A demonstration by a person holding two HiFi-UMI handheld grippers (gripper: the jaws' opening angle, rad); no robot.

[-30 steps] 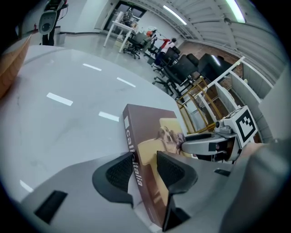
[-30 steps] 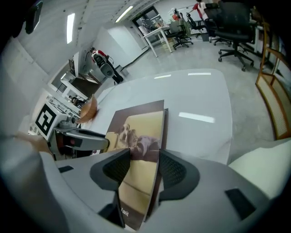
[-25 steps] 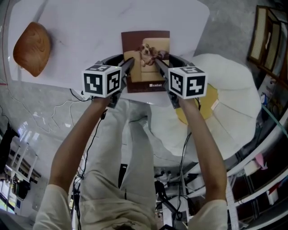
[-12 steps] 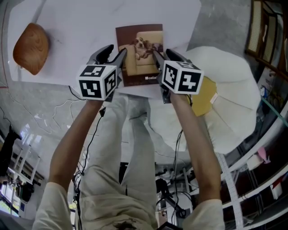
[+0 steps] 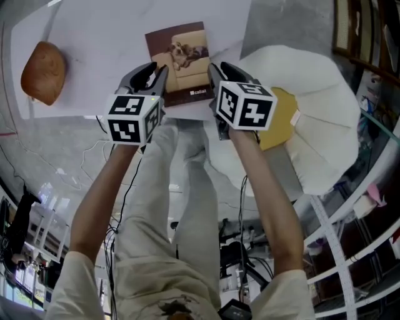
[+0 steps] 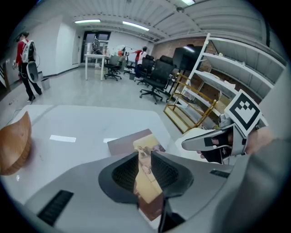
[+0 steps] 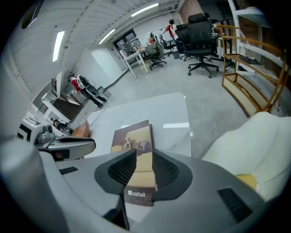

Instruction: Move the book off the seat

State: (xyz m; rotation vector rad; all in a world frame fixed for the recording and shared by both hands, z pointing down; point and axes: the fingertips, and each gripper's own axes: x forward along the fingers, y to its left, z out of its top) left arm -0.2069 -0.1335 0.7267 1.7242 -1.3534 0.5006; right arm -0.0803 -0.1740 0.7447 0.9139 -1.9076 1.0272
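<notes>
You are standing in a large open office that also serves as a lab. Rolling office chairs (image 6: 152, 77) cluster round desks (image 6: 97, 61) on a polished grey floor (image 6: 91, 91), under long strip lights (image 6: 88, 21) and a ribbed ceiling (image 6: 150, 11). Metal shelving (image 6: 227, 57) lines a brick wall (image 6: 170, 44). Loose cables (image 5: 78, 149) trail across the floor by your feet, and people (image 6: 25, 52) stand about further off.

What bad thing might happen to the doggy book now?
The book lies close to the near edge of the white table, so a bump might slide it onto the floor. The left gripper and right gripper, jaws just closing on nothing, hang right above its near corners and might clip it.
</notes>
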